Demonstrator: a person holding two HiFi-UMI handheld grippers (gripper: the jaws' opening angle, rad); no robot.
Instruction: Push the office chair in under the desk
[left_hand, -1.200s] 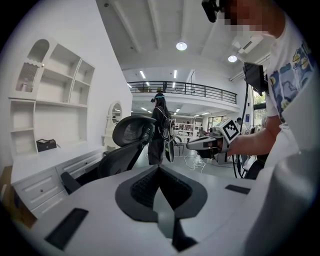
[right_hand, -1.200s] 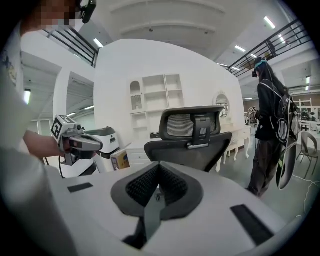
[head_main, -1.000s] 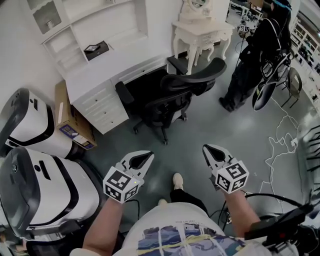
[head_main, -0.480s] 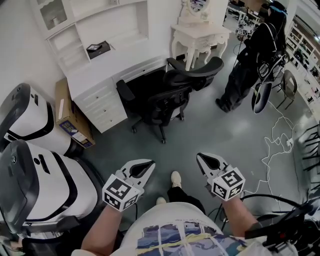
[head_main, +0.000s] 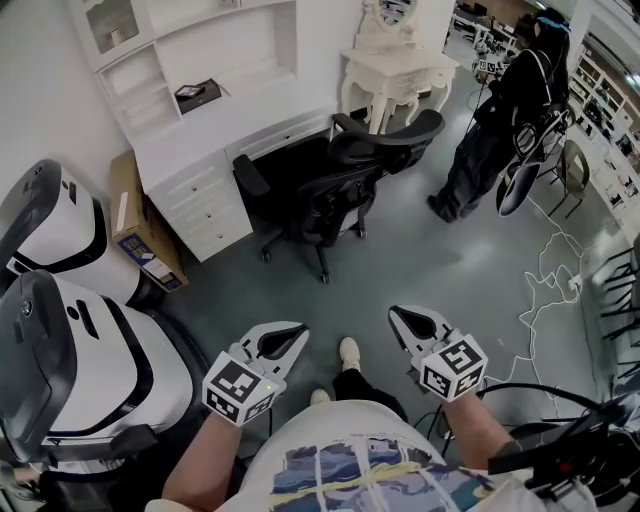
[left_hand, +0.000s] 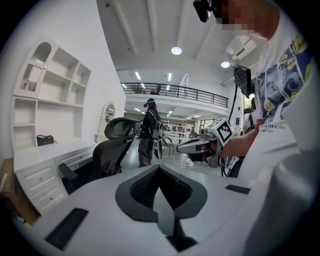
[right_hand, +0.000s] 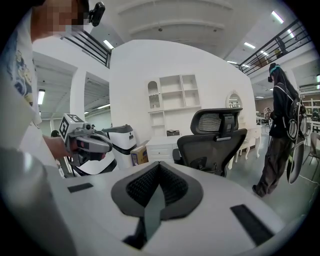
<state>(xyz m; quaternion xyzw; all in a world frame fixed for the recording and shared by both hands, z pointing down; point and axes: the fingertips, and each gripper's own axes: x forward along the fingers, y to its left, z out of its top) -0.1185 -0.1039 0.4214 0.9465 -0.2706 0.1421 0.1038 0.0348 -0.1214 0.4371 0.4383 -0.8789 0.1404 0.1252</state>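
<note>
The black office chair stands partly pulled out from the white desk, its back toward me. It also shows in the left gripper view and the right gripper view. My left gripper and right gripper hover side by side over the grey floor, well short of the chair and touching nothing. Both are shut and empty, and the jaws meet in the left gripper view and the right gripper view.
A person in dark clothes stands to the right of the chair. Two large white machines and a cardboard box fill the left side. A white dressing table stands behind the chair, and cables lie on the floor at right.
In the head view both grippers now sit lower in the picture and nearer my body, and the chair sits slightly higher. Both grippers stay shut.
</note>
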